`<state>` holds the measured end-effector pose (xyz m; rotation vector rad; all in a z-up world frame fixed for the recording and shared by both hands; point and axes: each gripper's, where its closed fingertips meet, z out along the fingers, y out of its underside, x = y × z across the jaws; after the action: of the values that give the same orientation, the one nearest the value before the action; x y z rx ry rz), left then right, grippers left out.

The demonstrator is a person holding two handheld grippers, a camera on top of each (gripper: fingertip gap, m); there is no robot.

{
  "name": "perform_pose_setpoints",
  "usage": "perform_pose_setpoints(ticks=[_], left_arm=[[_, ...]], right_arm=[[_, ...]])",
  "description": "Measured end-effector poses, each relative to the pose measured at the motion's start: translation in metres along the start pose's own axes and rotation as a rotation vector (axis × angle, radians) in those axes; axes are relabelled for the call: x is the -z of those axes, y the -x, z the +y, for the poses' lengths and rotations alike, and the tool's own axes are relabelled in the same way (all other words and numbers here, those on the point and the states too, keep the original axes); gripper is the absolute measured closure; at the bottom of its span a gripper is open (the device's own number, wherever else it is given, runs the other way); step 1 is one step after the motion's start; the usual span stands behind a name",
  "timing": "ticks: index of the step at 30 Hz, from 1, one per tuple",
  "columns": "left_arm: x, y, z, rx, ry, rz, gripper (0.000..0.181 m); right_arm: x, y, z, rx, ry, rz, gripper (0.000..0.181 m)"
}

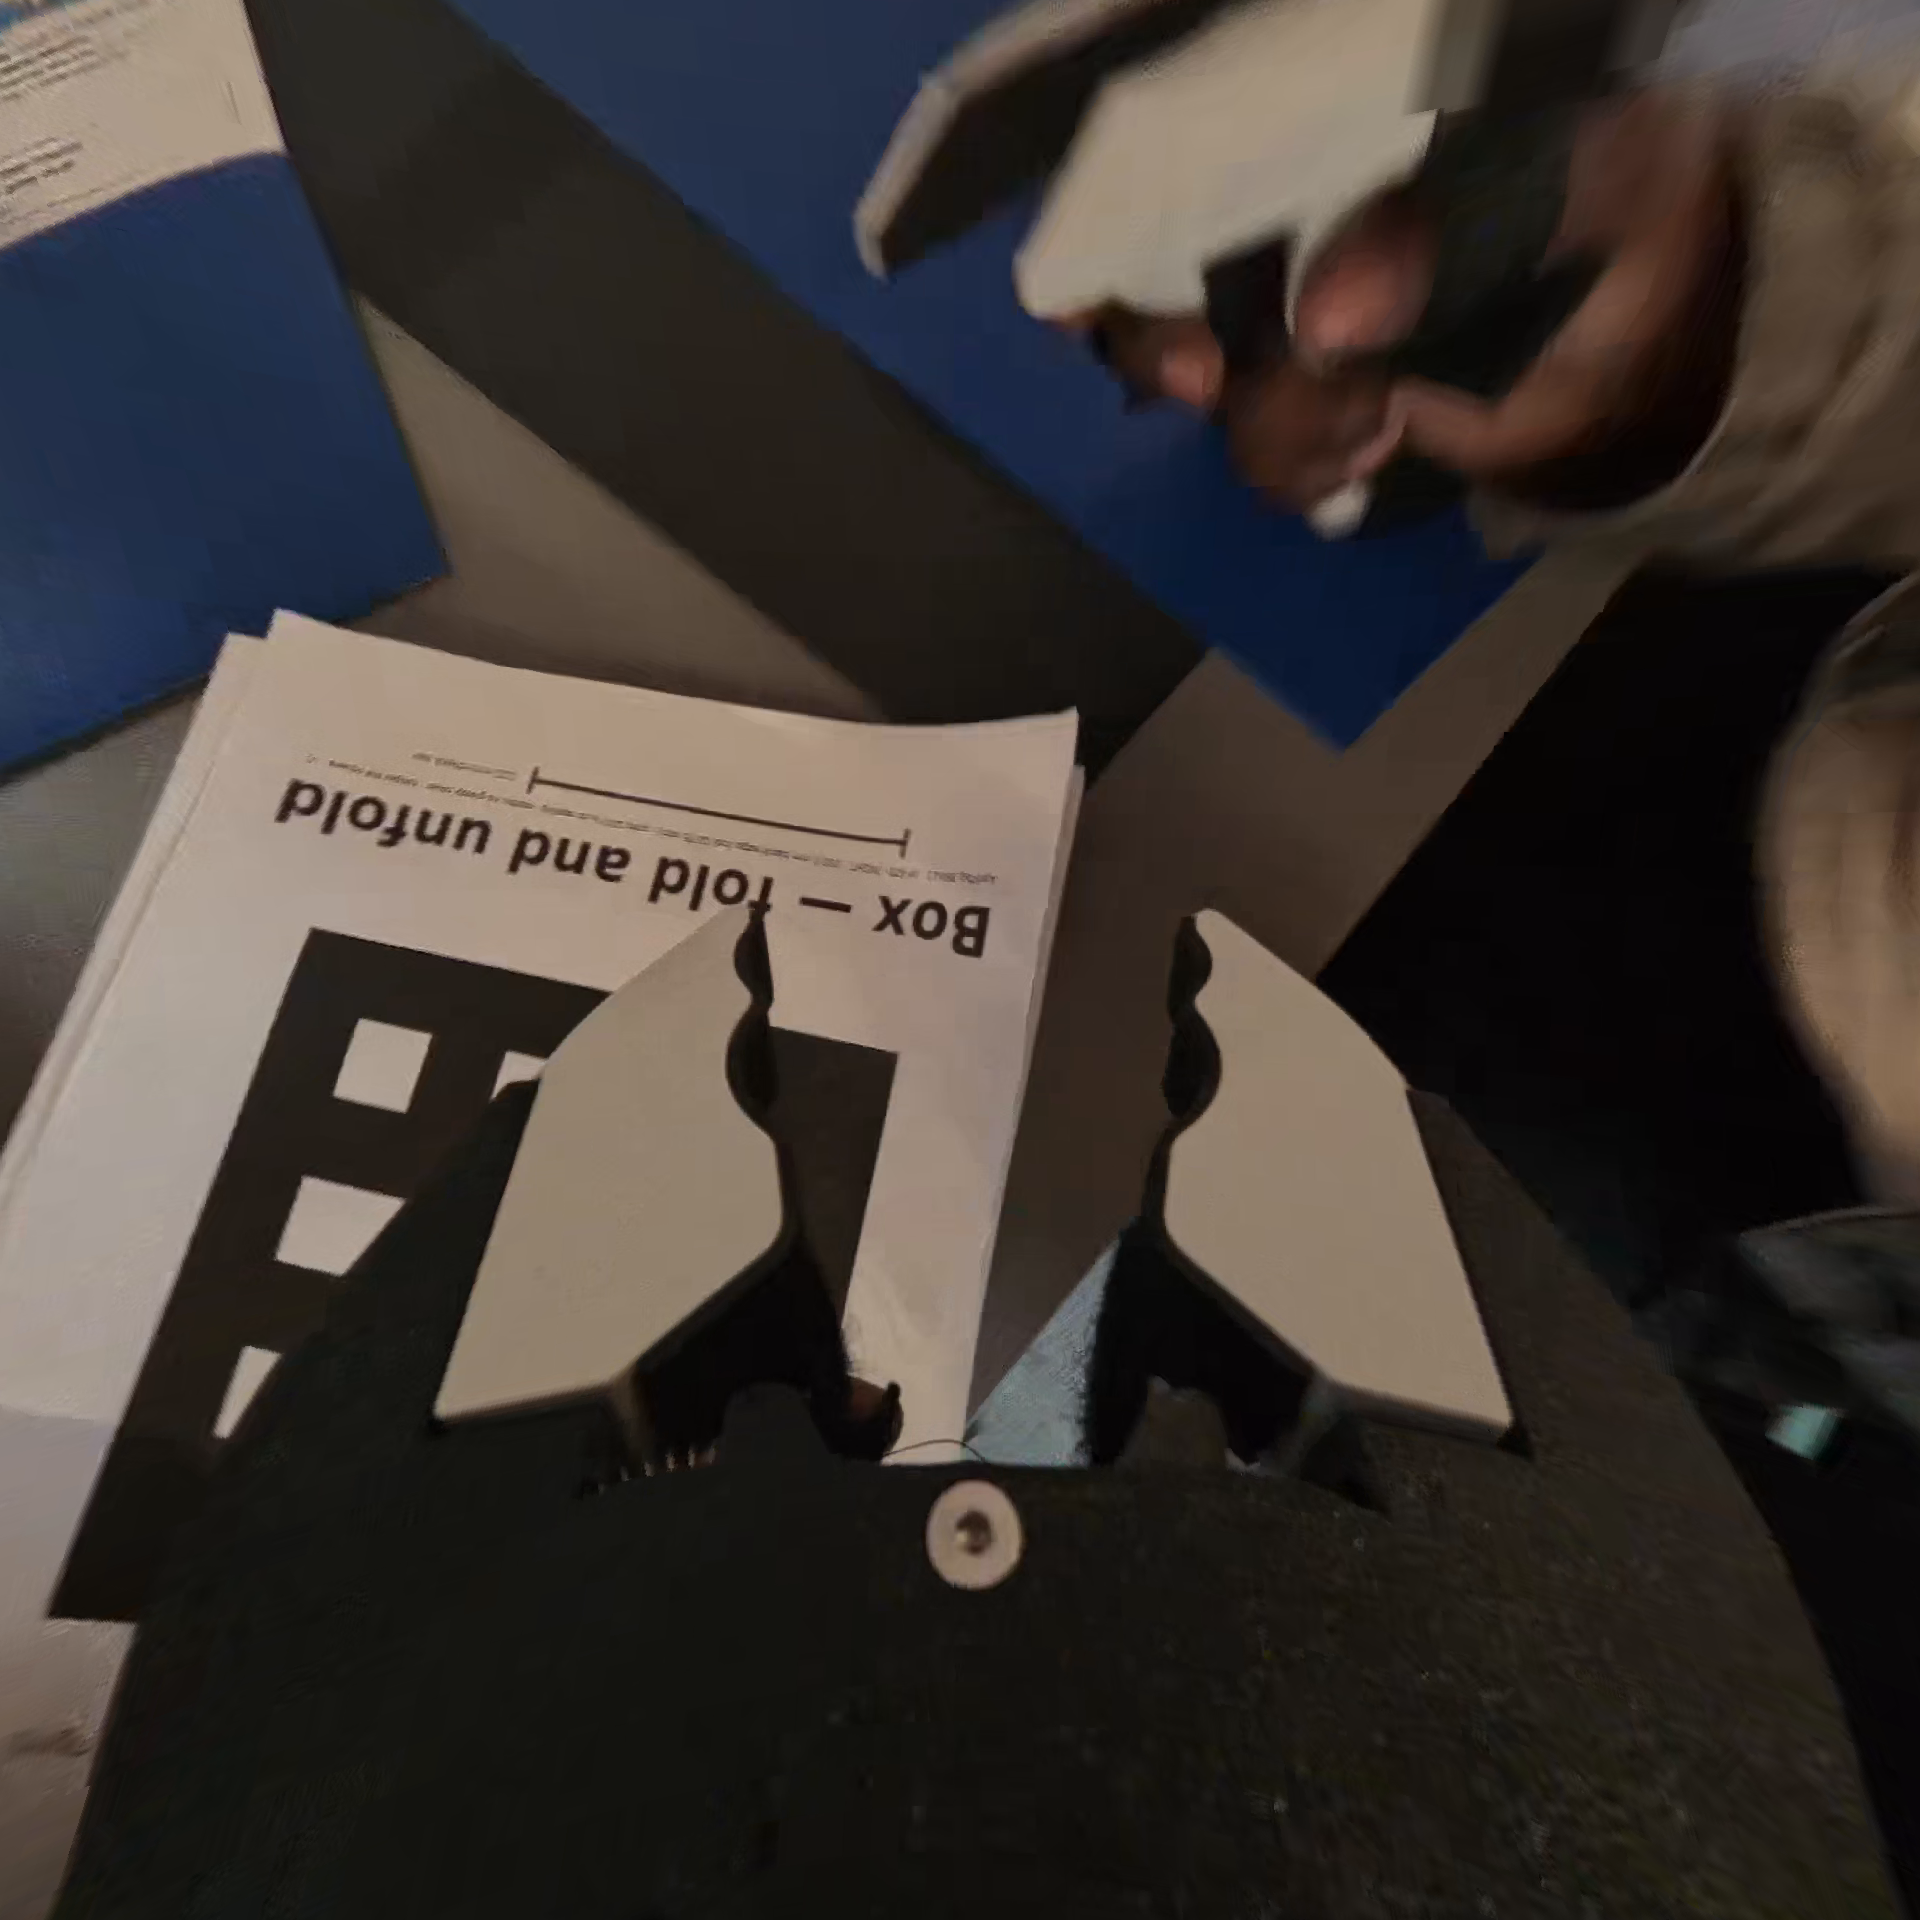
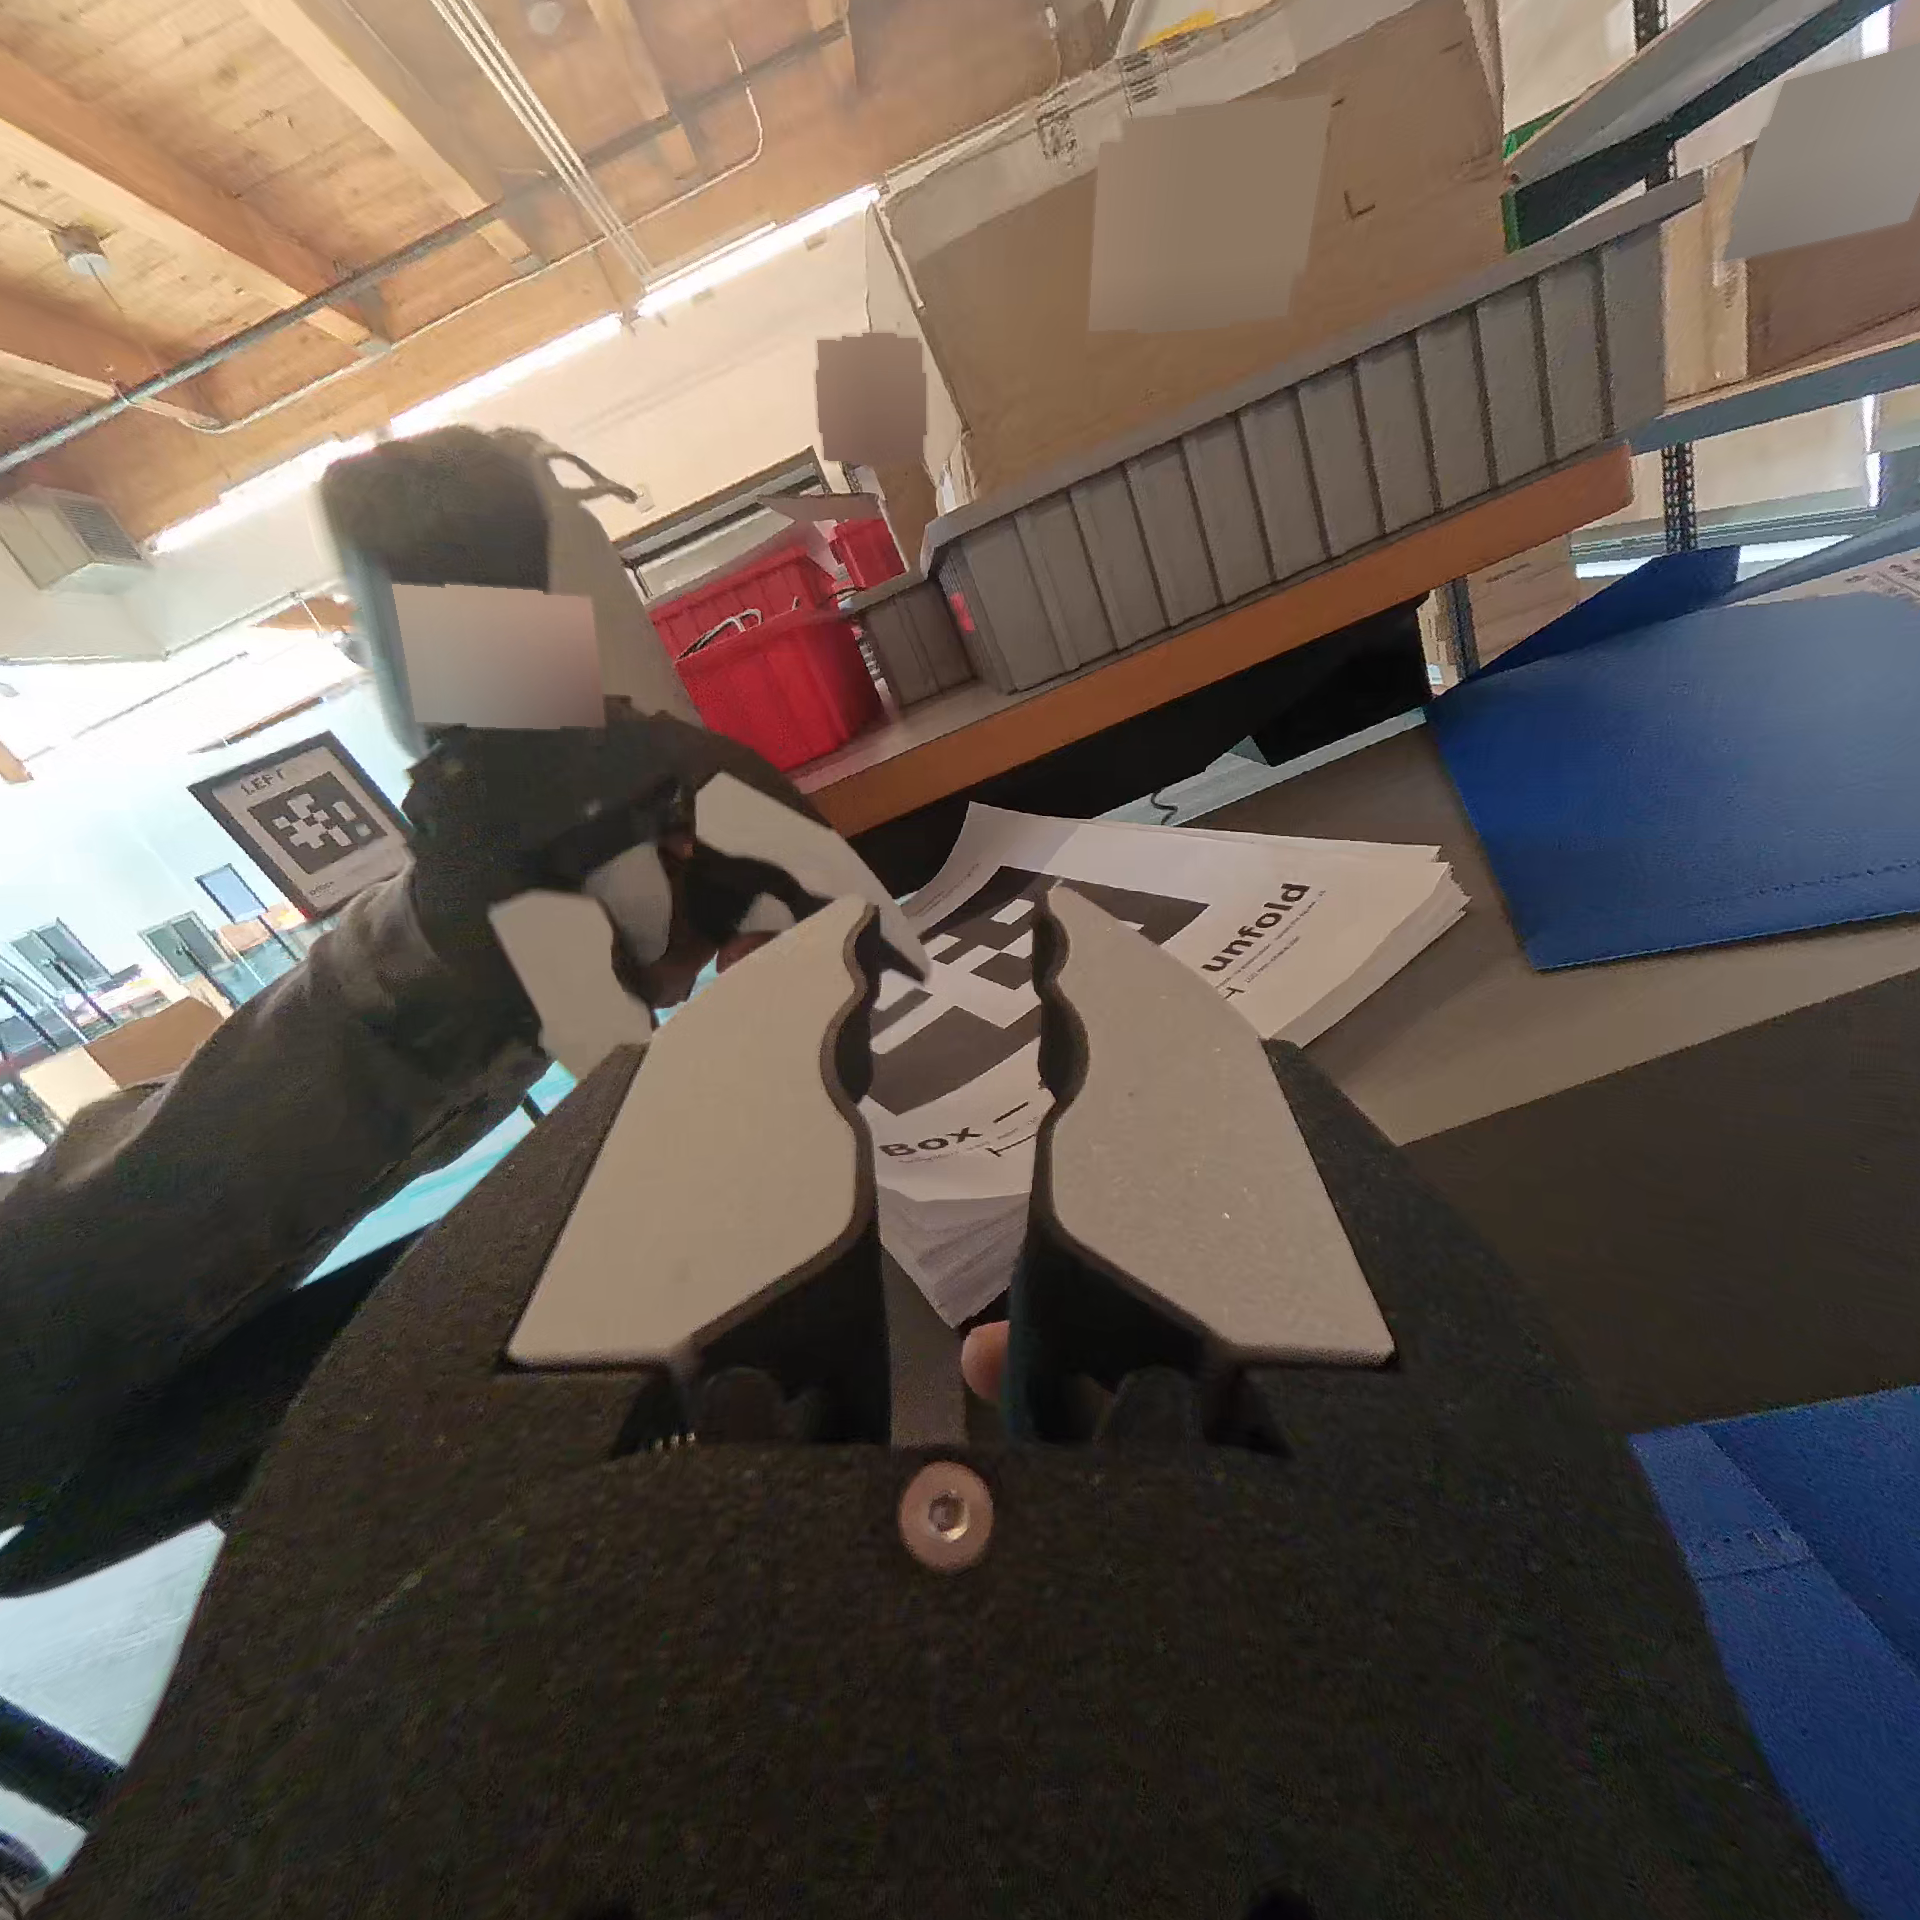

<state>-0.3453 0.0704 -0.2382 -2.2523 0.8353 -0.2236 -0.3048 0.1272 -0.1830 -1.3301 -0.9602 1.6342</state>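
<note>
My left gripper (image 1: 971,935) is open and empty, hovering low over the near right part of a stack of white printed sheets (image 1: 623,831) with a black square pattern. My right gripper (image 2: 956,914) is open by a narrower gap and empty, raised above the table and pointing at the same stack (image 2: 1309,935). In the left wrist view the right gripper (image 1: 956,260) is blurred at the upper right, held by a hand (image 1: 1455,364). In the right wrist view one of the left gripper's fingers (image 2: 790,842) shows over the stack's left end, held by a dark-sleeved arm (image 2: 260,1143).
Blue folders lie around the stack (image 1: 156,416) (image 2: 1662,779) (image 2: 1818,1610) on a dark grey table (image 2: 1558,1091). Behind it, a bench carries long grey bins (image 2: 1299,499), a red crate (image 2: 769,665) and a large cardboard box (image 2: 1195,208). My hands' fingertips stand some 9 cm from each other.
</note>
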Motion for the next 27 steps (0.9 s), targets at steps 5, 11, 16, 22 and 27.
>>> perform_pose_setpoints(ticks=[5,11,16,22,27], left_arm=[[-0.036,-0.007,0.016,-0.071,0.102,-0.048,0.106],[-0.046,0.010,0.026,-0.038,0.097,-0.051,0.119],[-0.031,0.000,0.013,0.232,-0.170,0.277,0.161],[0.010,0.032,-0.005,0.591,-0.514,0.473,0.170],[0.012,0.035,-0.006,0.623,-0.537,0.491,0.170]], right_arm=[[-0.005,0.004,0.007,0.055,0.055,0.001,0.151],[-0.004,0.004,0.007,0.030,0.048,-0.011,0.151],[-0.006,0.008,0.009,0.048,0.063,-0.021,0.151],[-0.009,0.011,0.015,0.039,0.104,-0.048,0.151],[-0.011,0.016,0.024,0.036,0.180,-0.076,0.156]])
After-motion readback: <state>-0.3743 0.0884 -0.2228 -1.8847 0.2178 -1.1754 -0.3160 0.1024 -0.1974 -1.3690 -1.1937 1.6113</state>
